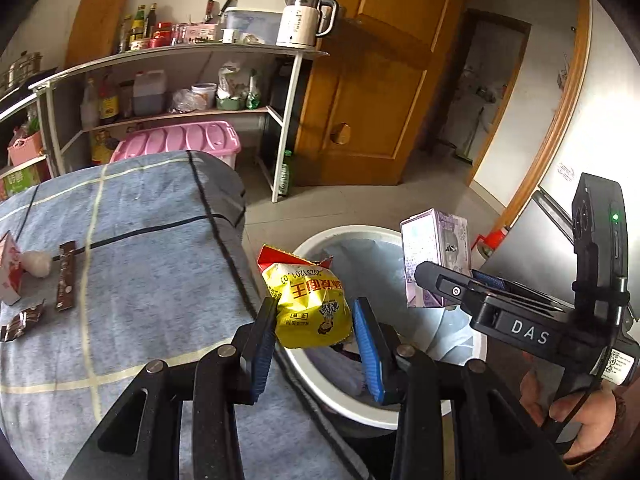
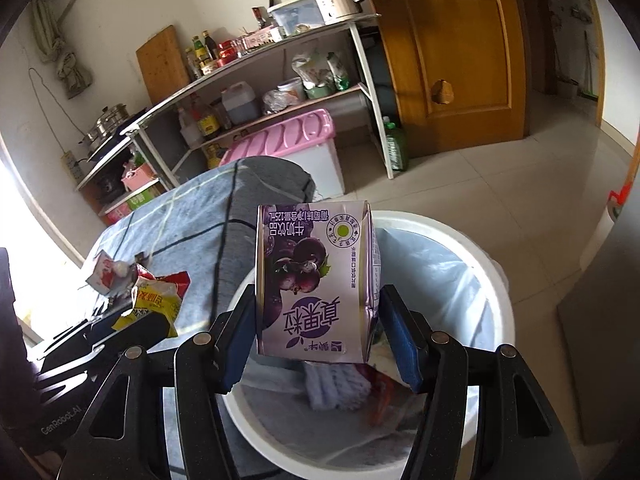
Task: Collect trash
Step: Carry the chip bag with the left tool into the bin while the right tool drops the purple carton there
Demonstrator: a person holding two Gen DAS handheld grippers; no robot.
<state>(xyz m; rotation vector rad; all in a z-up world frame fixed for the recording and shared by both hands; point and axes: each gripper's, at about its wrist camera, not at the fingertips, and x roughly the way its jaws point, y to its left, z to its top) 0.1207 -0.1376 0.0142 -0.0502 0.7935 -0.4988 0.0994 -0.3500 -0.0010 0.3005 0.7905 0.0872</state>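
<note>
My left gripper (image 1: 314, 336) is shut on a yellow snack bag (image 1: 308, 300), held over the near rim of the white trash bin (image 1: 316, 376). My right gripper (image 2: 316, 332) is shut on a purple milk carton (image 2: 316, 280), which hangs above the bin (image 2: 492, 304) with its plastic liner. The carton (image 1: 434, 256) and the right gripper also show at the right of the left wrist view. The yellow bag (image 2: 154, 306) appears at the left of the right wrist view. On the blue checked tablecloth (image 1: 140, 240) lie a brown wrapper (image 1: 66, 278), a crumpled wrapper (image 1: 22, 320), a white lump (image 1: 38, 263) and a red-and-white carton (image 1: 9, 272).
Behind the table stand a metal shelf unit (image 1: 180, 80) with bottles and a kettle (image 1: 304, 20), a pink-lidded box (image 1: 180, 140) and a wooden door (image 1: 380, 92). Tiled floor (image 2: 500, 176) lies around the bin. A hand (image 1: 576, 416) grips the right tool.
</note>
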